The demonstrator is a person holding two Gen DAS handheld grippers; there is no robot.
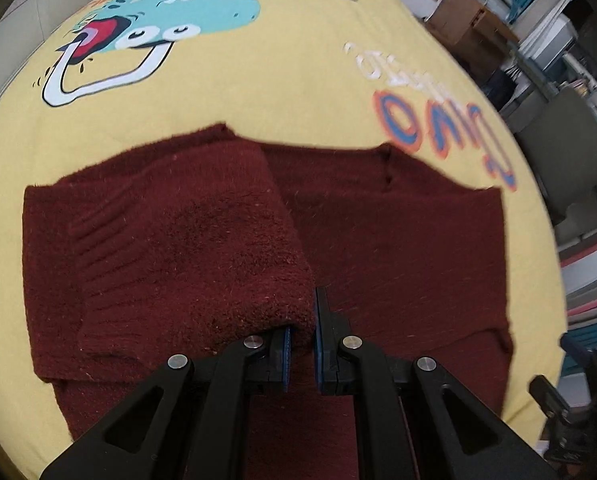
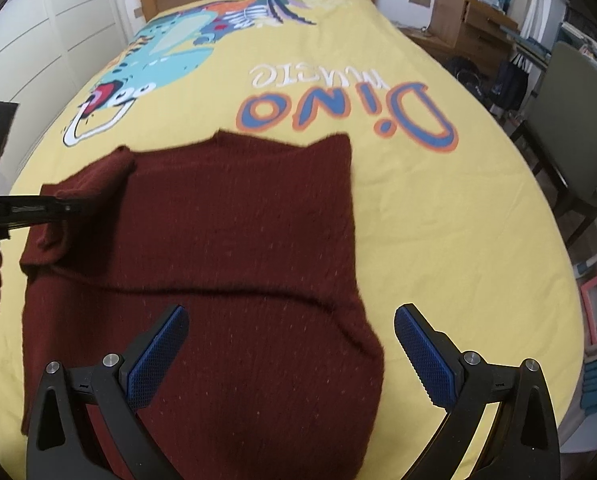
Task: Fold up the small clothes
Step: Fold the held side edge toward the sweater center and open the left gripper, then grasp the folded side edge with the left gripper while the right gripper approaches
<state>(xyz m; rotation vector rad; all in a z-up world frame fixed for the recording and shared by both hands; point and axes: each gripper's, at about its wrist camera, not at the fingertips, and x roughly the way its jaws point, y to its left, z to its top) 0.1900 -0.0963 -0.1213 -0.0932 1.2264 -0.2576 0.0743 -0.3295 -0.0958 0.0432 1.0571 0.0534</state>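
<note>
Sweater (image 2: 234,240) lies on the bed (image 2: 438,220). Left tongs (image 1: 301,344) pinch its folded sleeve (image 1: 202,248). Right tongs (image 2: 290,344) gape wide above it, holding nothing

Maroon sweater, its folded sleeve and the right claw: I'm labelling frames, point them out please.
Maroon sweater (image 2: 238,232): right wrist view, middle of body.
Folded sleeve (image 1: 202,240): left wrist view, middle of sleeve.
Right claw (image 2: 290,344): right wrist view, midway between fingertips.
</note>
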